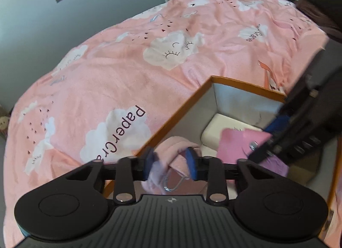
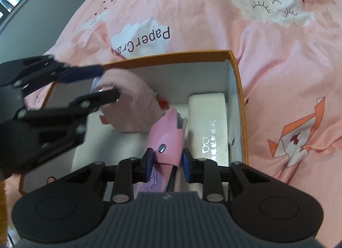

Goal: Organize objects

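An orange-rimmed box (image 1: 177, 115) (image 2: 239, 90) with a white inside sits on the pink bed. My left gripper (image 1: 171, 162) (image 2: 102, 81) is inside the box, its blue pads around a soft pale pink pouch (image 1: 171, 149) (image 2: 128, 107) with a metal clip (image 1: 171, 186). My right gripper (image 2: 166, 162) (image 1: 263, 139) is over the box, shut on a glossy pink wallet (image 2: 166, 141) (image 1: 237, 145) with a metal snap. A white rectangular case (image 2: 207, 124) (image 1: 215, 132) lies along the box's right wall.
The pink blanket (image 1: 128, 77) (image 2: 277, 55) with white clouds covers the bed around the box. A grey wall (image 1: 42, 23) stands on the far side. A small red item (image 2: 163, 103) lies in the box beside the pouch.
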